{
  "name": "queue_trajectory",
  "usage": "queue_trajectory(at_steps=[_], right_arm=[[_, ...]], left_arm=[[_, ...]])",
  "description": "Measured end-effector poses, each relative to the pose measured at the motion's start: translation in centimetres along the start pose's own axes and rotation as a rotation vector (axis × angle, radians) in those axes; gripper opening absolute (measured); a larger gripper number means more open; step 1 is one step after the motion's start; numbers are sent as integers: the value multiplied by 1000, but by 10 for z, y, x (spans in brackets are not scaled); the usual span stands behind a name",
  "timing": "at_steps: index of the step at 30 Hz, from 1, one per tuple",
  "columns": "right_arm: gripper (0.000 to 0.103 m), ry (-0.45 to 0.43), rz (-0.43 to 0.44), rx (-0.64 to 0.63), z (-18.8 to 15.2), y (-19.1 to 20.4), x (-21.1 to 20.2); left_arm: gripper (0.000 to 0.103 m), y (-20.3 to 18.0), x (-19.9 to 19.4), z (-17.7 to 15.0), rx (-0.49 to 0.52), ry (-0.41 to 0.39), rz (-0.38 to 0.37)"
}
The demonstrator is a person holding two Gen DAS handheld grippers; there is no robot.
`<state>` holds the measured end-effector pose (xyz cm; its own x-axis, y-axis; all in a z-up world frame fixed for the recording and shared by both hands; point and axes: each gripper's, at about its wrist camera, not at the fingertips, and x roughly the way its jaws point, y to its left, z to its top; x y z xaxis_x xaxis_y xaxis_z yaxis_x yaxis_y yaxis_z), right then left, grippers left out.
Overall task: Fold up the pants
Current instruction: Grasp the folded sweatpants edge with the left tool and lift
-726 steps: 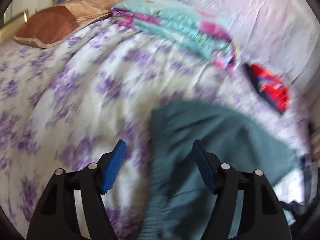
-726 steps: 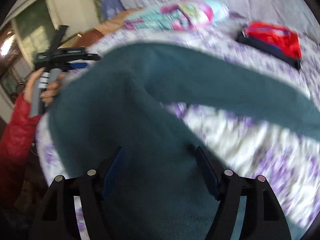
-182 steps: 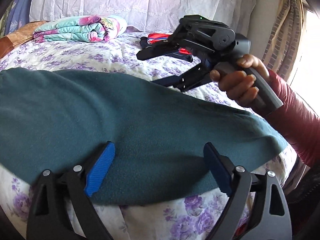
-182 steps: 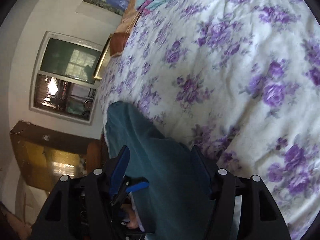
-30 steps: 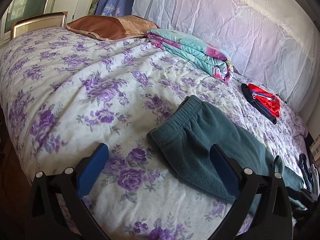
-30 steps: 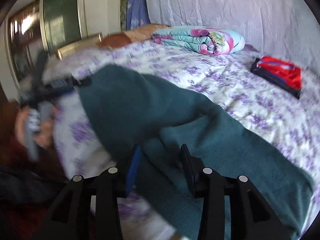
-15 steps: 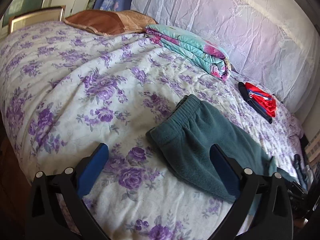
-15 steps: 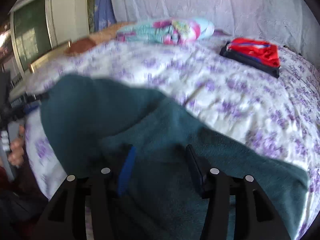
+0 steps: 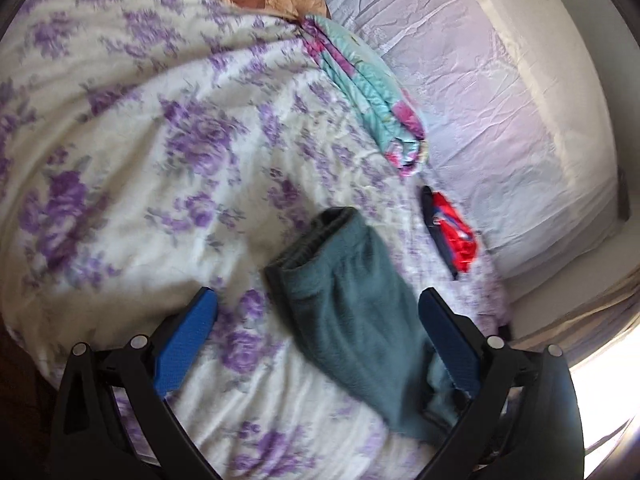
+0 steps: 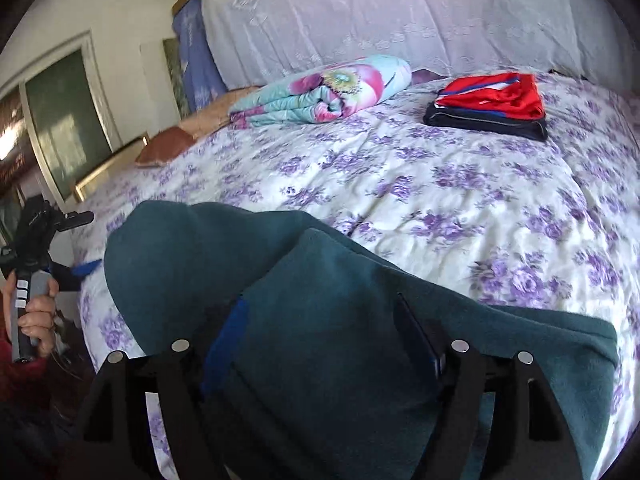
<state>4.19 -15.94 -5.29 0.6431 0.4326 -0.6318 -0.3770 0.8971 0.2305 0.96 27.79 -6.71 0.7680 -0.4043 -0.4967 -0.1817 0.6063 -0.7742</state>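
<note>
Teal fleece pants (image 9: 352, 300) lie folded on the flowered bedspread (image 9: 168, 184), waistband toward the pillows. My left gripper (image 9: 316, 300) hovers over them near the bed's edge, open and empty, its blue pads (image 9: 188, 332) wide apart. In the right wrist view the pants (image 10: 192, 260) fill the foreground. A doubled fold of them sits between the fingers of my right gripper (image 10: 320, 312), whose jaws are opening and no longer pinch the cloth. A hand (image 10: 36, 312) at the far left grips the other gripper's handle.
A rolled floral quilt (image 10: 320, 92) and a brown pillow (image 10: 168, 148) lie at the head of the bed. A red and dark folded stack (image 10: 492, 100) sits to the right. White lace cloth (image 10: 400, 8) covers the back. The bed's edge drops off near the hand.
The right gripper's jaws have spread and let go of the pants fold they pinched. The left gripper has rolled and swung toward the pants, still open.
</note>
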Motion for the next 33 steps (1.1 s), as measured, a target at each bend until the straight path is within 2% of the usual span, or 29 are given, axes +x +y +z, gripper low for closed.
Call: queue_trajectory(at_steps=[2,4,6,7,10,15,19,22,25,27,29,33], right_arm=[[78,61,-8,-4,-3,-2,13],[85,63,12,-27,0,1,16],[89,67,20,-33,-2,1,16],[90,65,27,-28,-2,0,16],[90,59,47,-12,-2,-2,14],[91,55,67,-2,-2,-4,14],[92,56,74,4,-2,-4,13],[93,54,82,8,-2,-5,12],[94,53,91,9,-2,-5,11],[95,53,97,11,-2,-5,11],[95,53,100,13,-2,-5,11],[95,53,96,13,-2,-5,11]], left_arm=[[97,-1,2,0,-21,7,-26],[97,-10,5,-5,7,4,-9],[96,-20,9,-10,41,28,-31],[94,-25,13,-13,56,49,-40],[85,-25,23,-18,47,66,31],[82,-19,24,-17,10,63,29],[82,-22,29,-17,34,39,57],[82,-20,27,-16,39,-11,52],[70,-19,27,-14,37,-31,69],[51,-16,27,-13,28,-26,59],[25,-8,29,-11,-8,-3,27],[16,4,29,-9,-53,10,-13]])
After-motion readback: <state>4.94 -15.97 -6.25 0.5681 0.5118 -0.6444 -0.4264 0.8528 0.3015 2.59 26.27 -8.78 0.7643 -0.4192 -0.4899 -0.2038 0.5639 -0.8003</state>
